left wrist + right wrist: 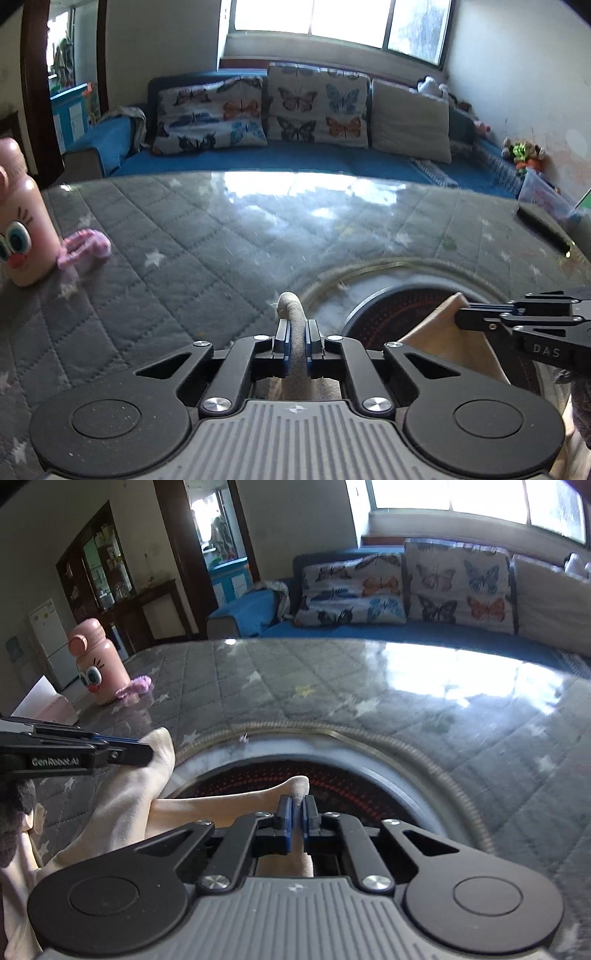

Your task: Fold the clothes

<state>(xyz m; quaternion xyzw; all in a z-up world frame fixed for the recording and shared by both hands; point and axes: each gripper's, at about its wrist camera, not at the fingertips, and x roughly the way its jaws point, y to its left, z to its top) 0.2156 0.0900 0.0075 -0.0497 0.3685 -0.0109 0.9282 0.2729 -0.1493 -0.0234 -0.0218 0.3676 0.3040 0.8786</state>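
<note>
Left gripper (297, 341) and right gripper (297, 818) each clamped on cream garment (122, 805), lifted; fold likely next: edges carried over evenly.

Bright daylight from blown-out window (332, 18), white glare on glossy table (258, 192), strong fisheye edge curvature
</note>
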